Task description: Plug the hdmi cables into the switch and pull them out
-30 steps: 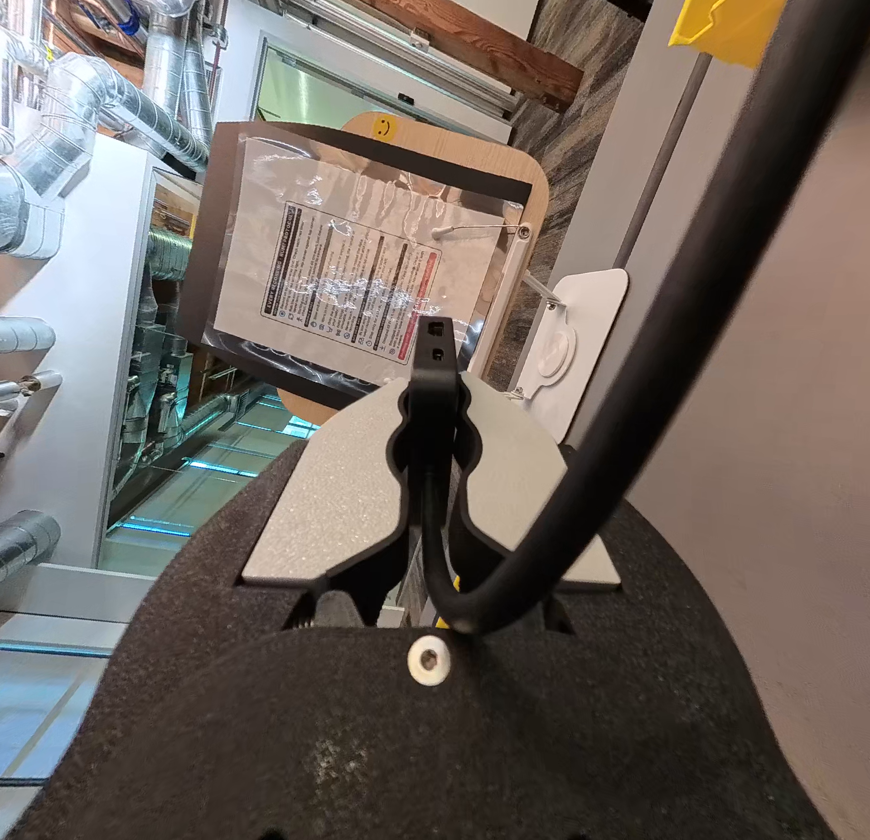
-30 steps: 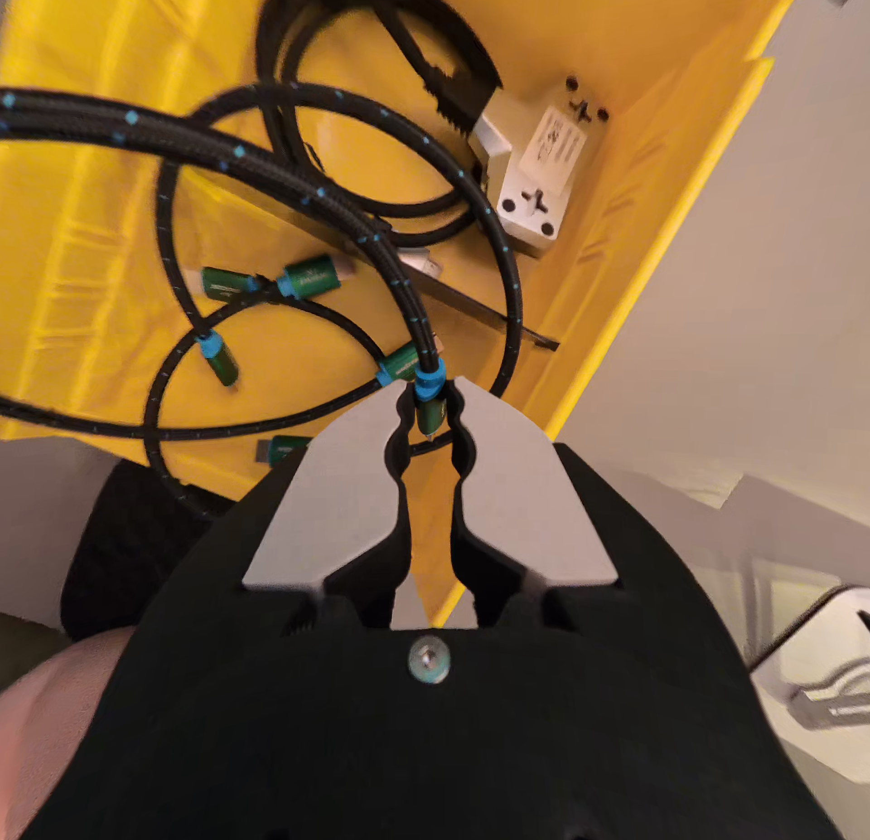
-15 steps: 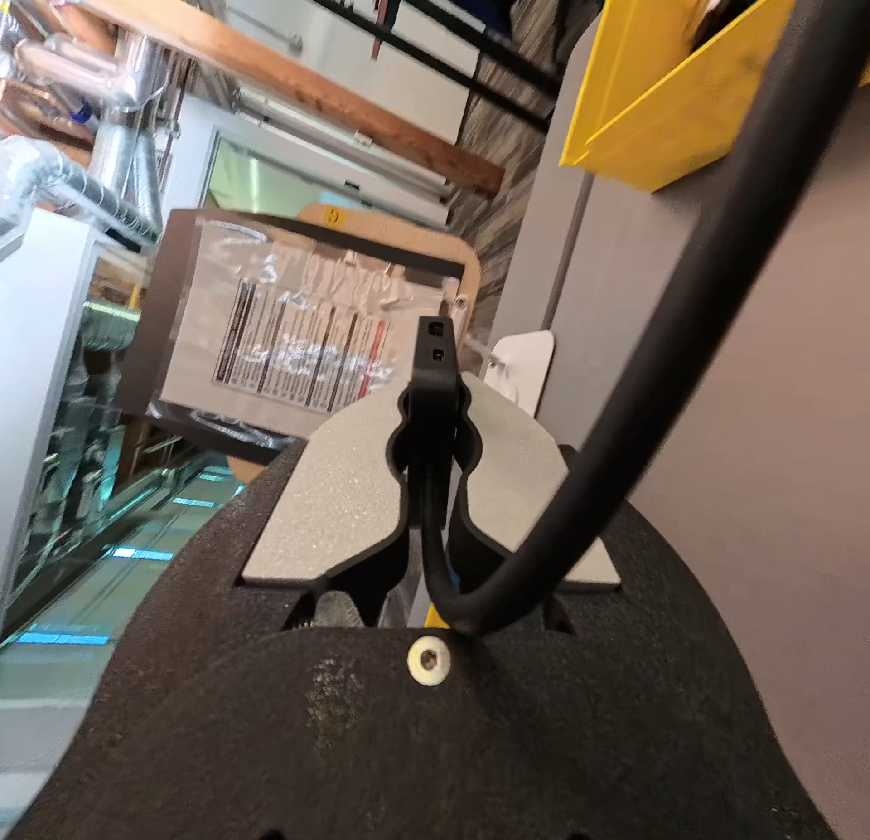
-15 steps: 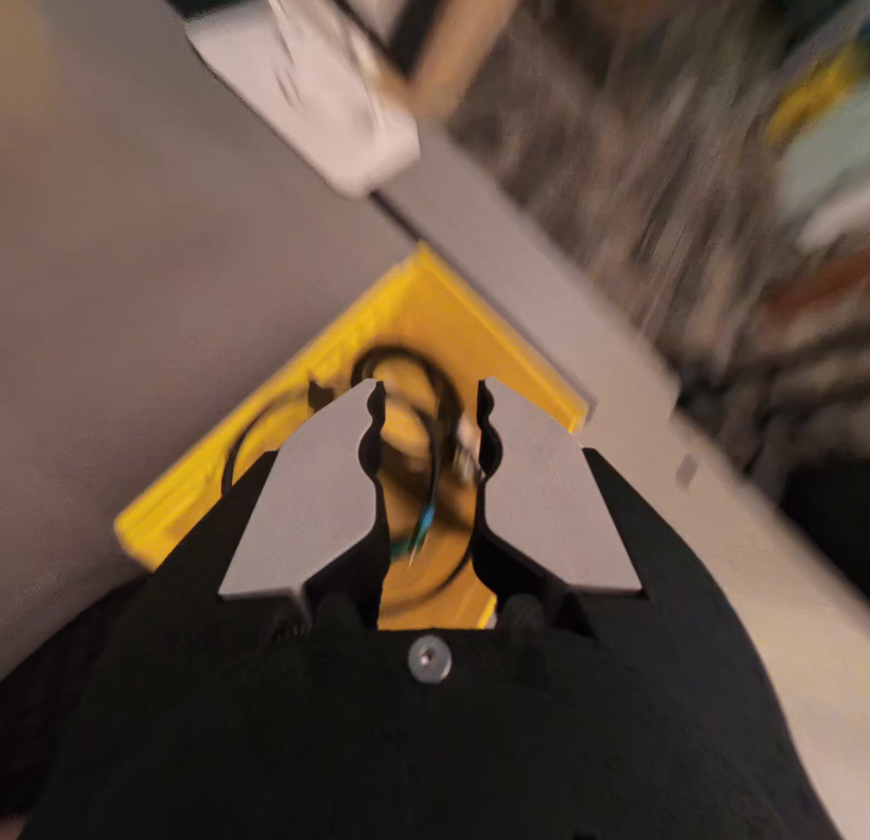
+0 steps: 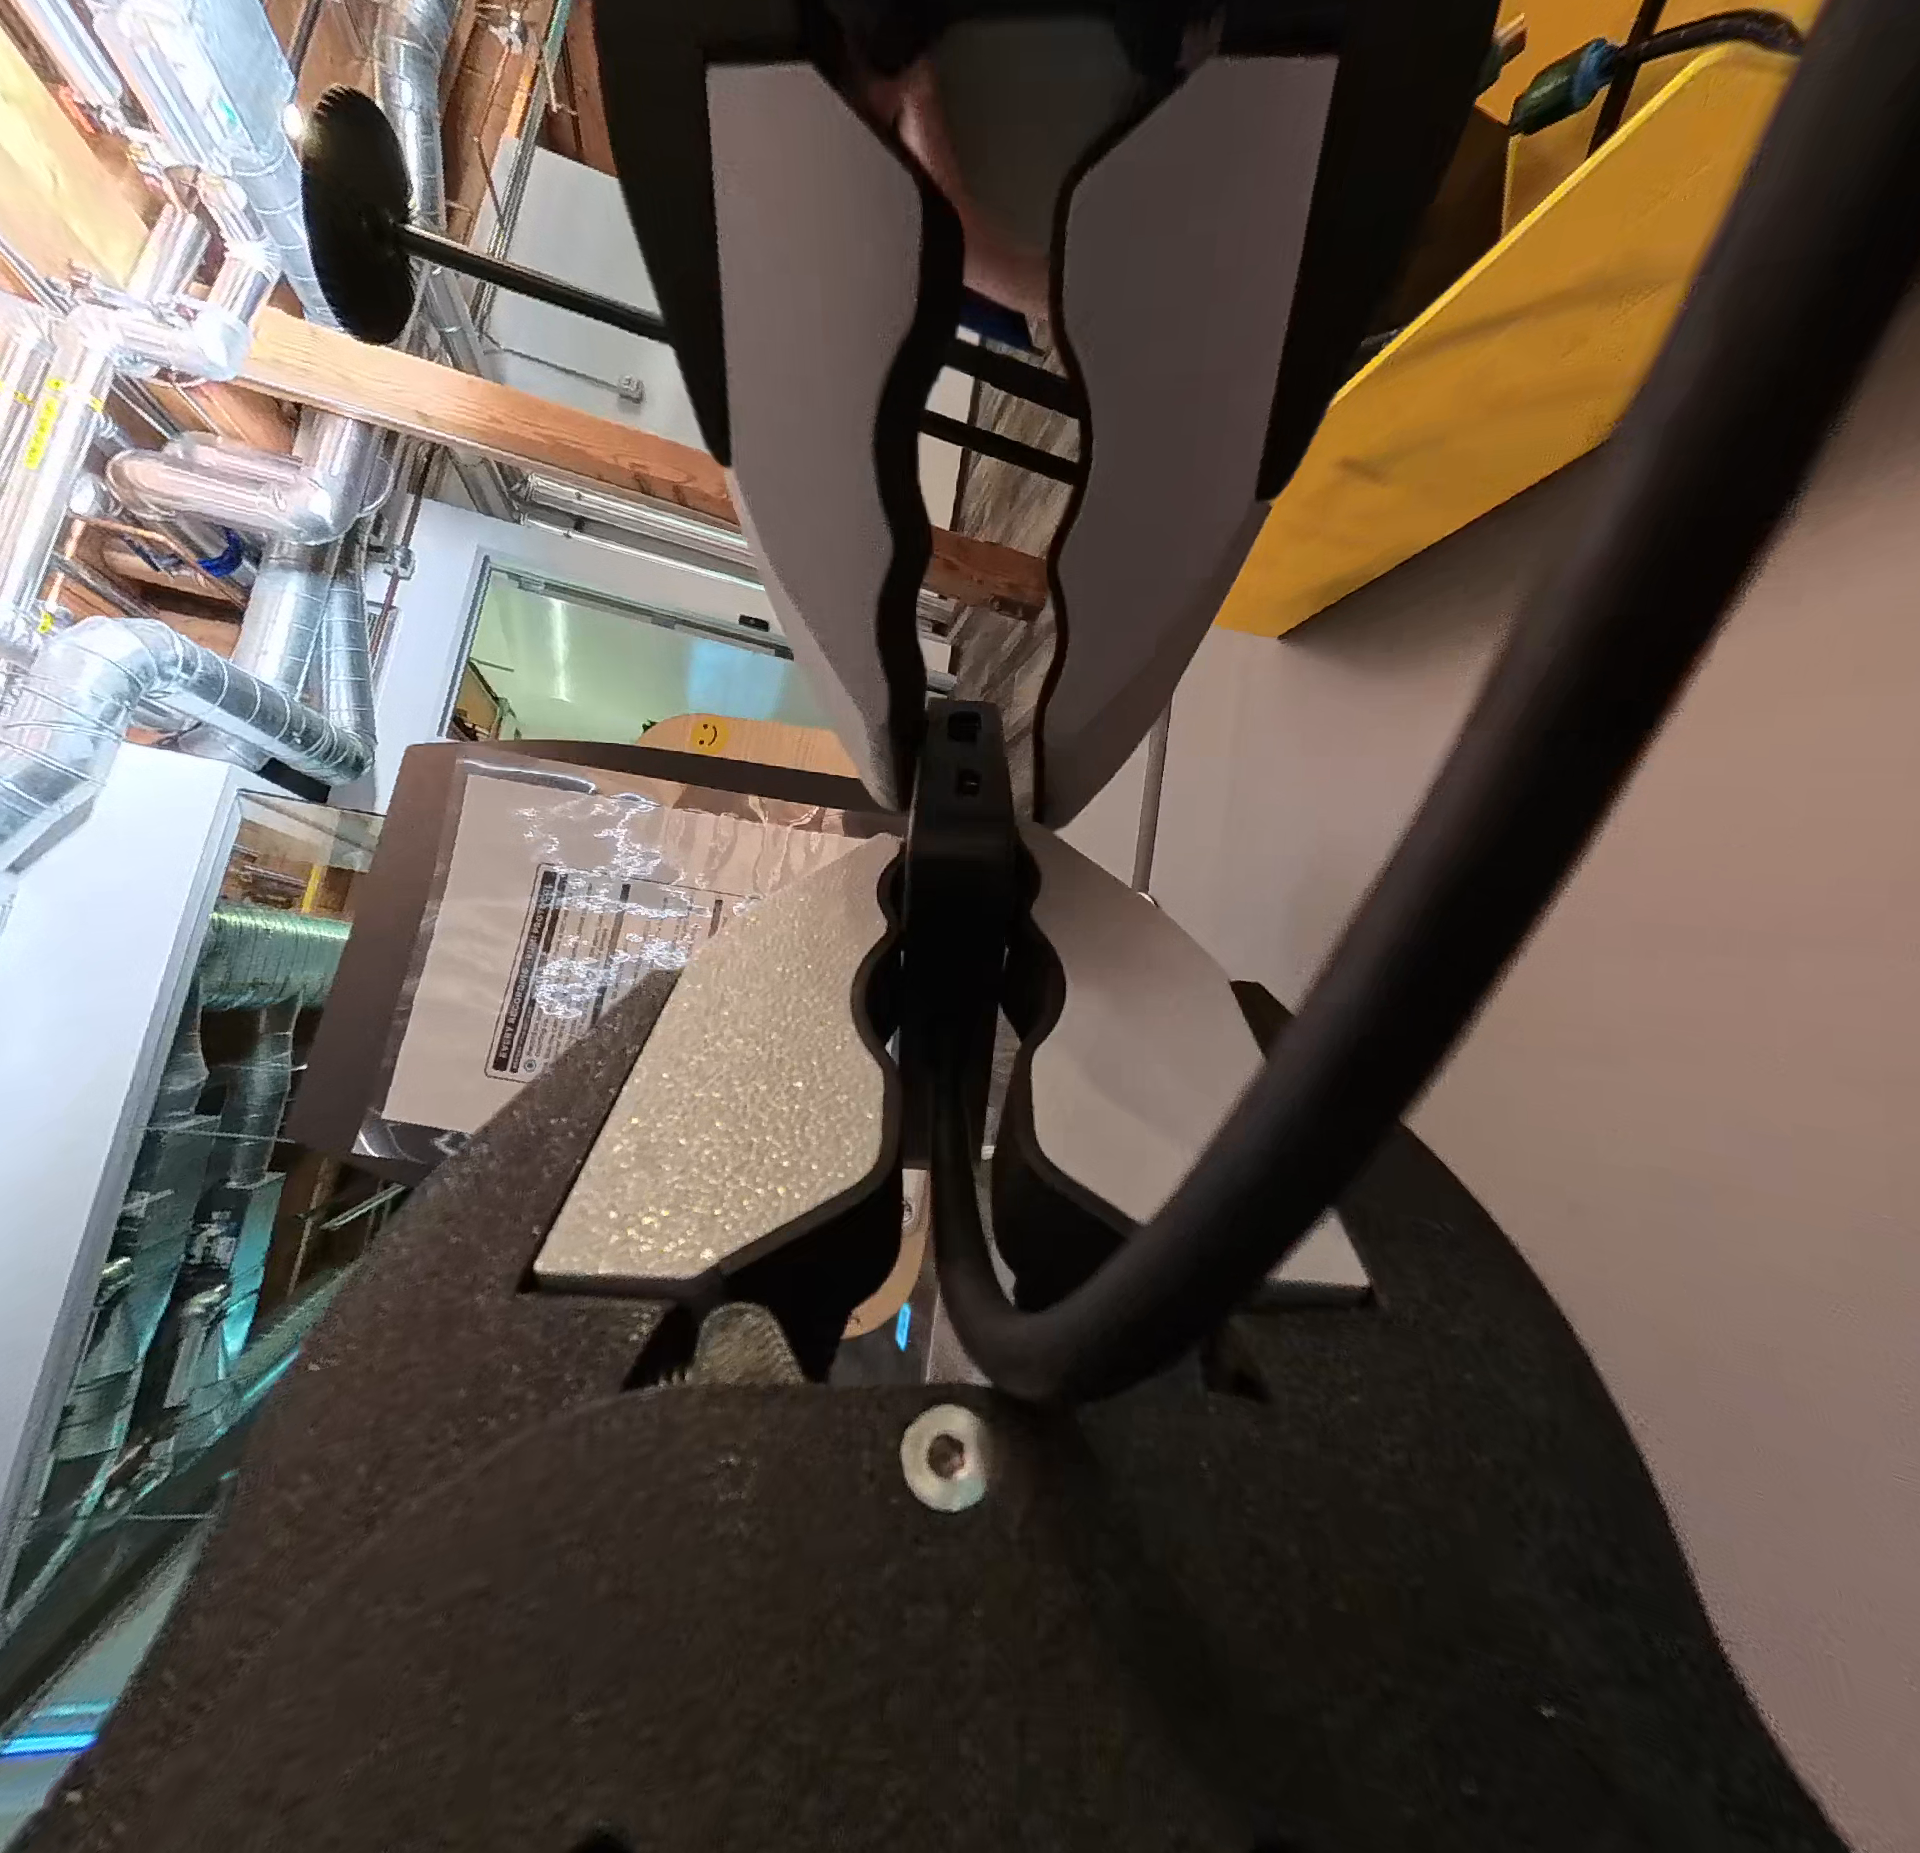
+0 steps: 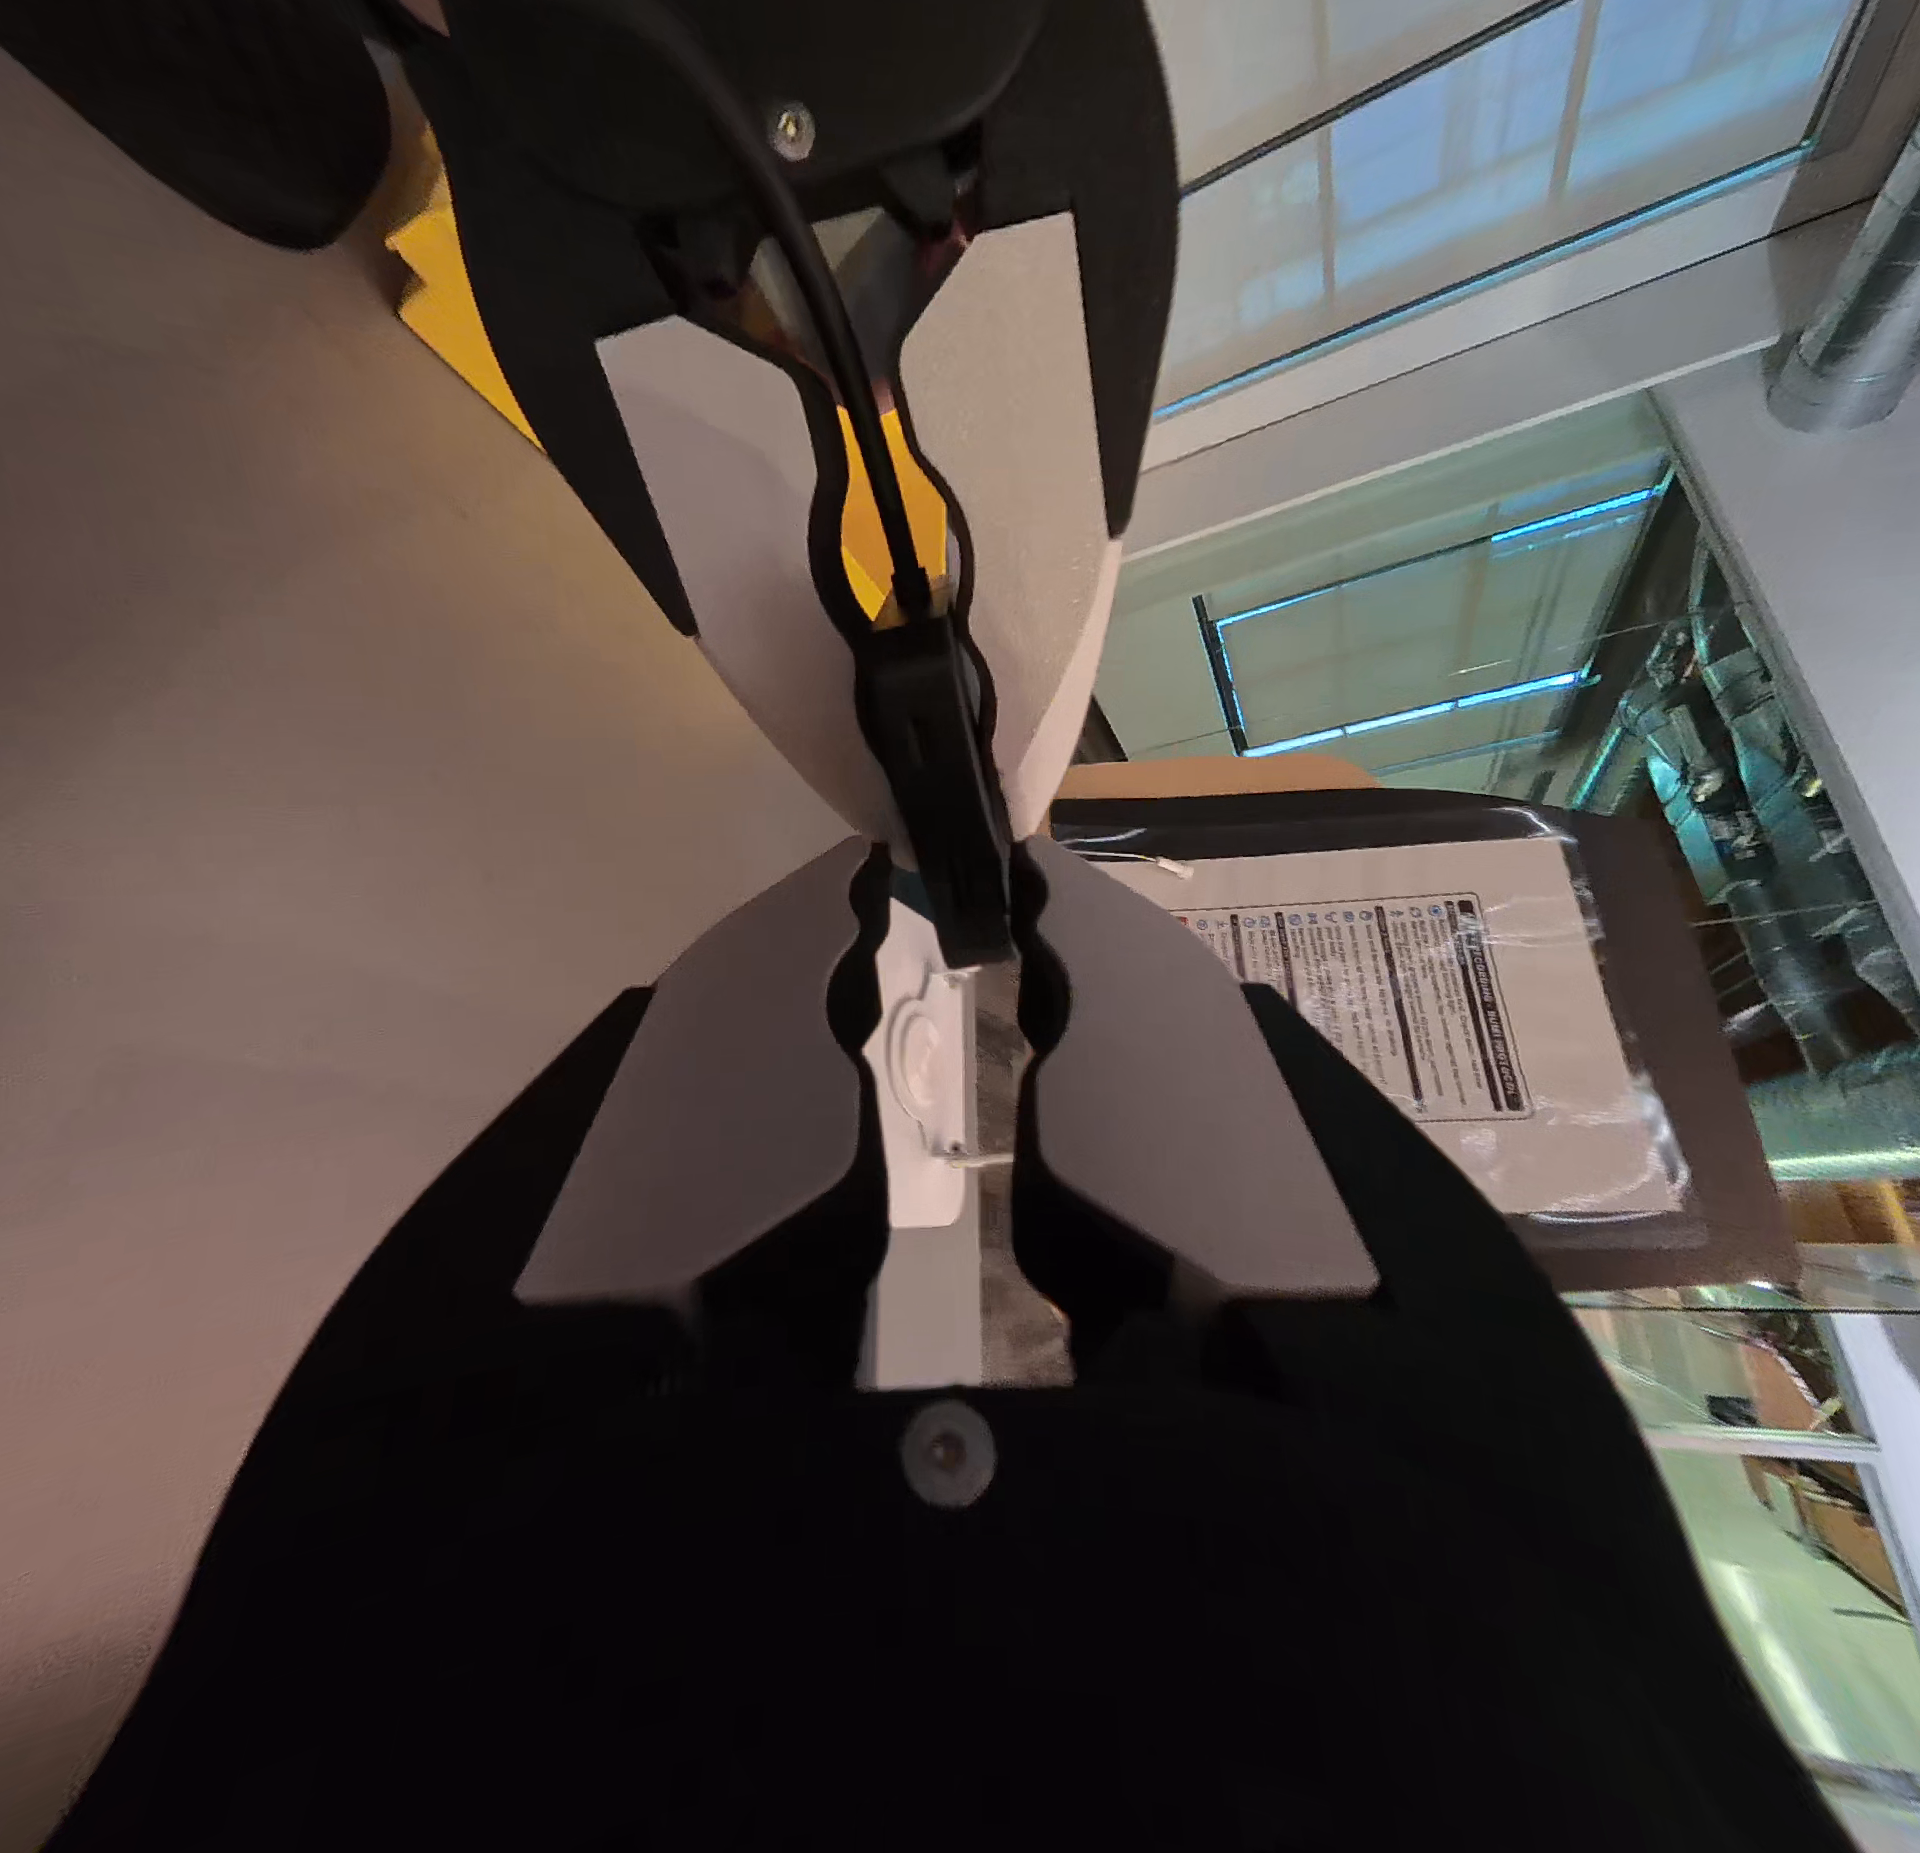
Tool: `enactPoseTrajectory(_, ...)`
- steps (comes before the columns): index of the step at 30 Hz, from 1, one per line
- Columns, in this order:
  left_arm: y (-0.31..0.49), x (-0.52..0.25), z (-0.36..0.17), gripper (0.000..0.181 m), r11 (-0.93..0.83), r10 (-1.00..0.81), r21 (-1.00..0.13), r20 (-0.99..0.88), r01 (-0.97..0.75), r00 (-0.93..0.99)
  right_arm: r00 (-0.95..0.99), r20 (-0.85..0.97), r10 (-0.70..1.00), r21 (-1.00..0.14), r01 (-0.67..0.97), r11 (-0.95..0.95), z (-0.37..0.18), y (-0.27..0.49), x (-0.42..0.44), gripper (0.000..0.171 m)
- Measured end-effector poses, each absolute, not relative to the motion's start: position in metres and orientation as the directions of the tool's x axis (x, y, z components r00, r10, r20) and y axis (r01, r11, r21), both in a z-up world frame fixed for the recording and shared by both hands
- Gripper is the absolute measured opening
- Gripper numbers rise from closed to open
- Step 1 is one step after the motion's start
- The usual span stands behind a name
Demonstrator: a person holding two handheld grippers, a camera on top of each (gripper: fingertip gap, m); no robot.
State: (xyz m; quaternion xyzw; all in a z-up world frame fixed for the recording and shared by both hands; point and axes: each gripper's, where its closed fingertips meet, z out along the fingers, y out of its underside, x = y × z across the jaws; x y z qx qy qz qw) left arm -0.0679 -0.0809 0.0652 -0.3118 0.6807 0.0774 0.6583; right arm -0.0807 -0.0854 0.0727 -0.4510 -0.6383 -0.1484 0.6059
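Observation:
My left gripper [image 5: 961,858] is shut on a flat black HDMI switch [image 5: 961,795], which sticks out past its fingertips. The switch's thick black cable [image 5: 1558,764] loops back over the gripper to the upper right. My right gripper [image 6: 948,858] faces the left one tip to tip. The free end of the switch [image 6: 940,764] stands between its fingers. The switch lies against the right finger [image 6: 1101,972], and a gap shows on the left side, so this gripper is open around it. The right gripper also shows at the top of the left wrist view [image 5: 977,764].
A yellow bin [image 5: 1507,349] with braided cables with green plugs [image 5: 1548,99] sits on the grey table [image 5: 1714,1076] behind the right gripper. A board with a laminated sheet [image 6: 1455,972] and a white plate [image 6: 925,1128] stand beyond the table edge. The grippers are tip to tip, or close to it.
My right gripper let go of a green plug in the yellow bin, opened and swung round to face the left gripper. Its fingers then narrowed around the switch's tip. The left gripper kept its grasp.

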Motion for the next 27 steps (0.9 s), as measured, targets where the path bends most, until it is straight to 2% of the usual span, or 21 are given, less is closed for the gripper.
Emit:
enactPoseTrajectory(6, -0.08, -0.066, 0.056, 0.017, 0.793, -0.329, -0.287, -0.944, -0.537, 0.019, 0.055, 0.937, 0.346, -0.245, 0.809, 0.534, 0.064, -0.083, -0.079, 0.016)
enactPoseTrajectory(11, -0.055, -0.078, 0.065, 0.038, 0.729, -0.236, -0.227, -0.969, -0.646, 0.074, 0.08, 0.938, 0.337, -0.225, 0.88, 0.419, 0.067, -0.068, -0.051, 0.015)
enactPoseTrajectory(13, -0.045, -0.086, 0.068, 0.042, 0.694, -0.252, -0.248, -0.963, -0.676, 0.094, 0.135, 0.932, 0.336, -0.242, 0.923, 0.3, 0.072, -0.055, -0.019, 0.015)
enactPoseTrajectory(15, -0.033, -0.097, 0.072, 0.042, 0.654, -0.254, -0.258, -0.96, -0.711, 0.114, 0.251, 0.893, 0.373, -0.32, 0.938, 0.134, 0.074, -0.043, 0.027, 0.015)
enactPoseTrajectory(19, -0.012, -0.117, 0.076, 0.041, 0.578, -0.248, -0.251, -0.961, -0.776, 0.125, 0.52, 0.801, 0.296, -0.469, 0.853, -0.229, 0.07, -0.024, 0.145, 0.015)
enactPoseTrajectory(24, -0.007, -0.119, 0.072, 0.039, 0.56, -0.254, -0.242, -0.96, -0.792, 0.114, 0.661, 0.72, 0.211, -0.465, 0.685, -0.56, 0.024, -0.021, 0.256, 0.015)
enactPoseTrajectory(27, -0.008, -0.117, 0.069, 0.038, 0.562, -0.253, -0.231, -0.962, -0.794, 0.1, 0.671, 0.678, 0.3, -0.356, 0.657, -0.665, -0.019, -0.026, 0.284, 0.015)
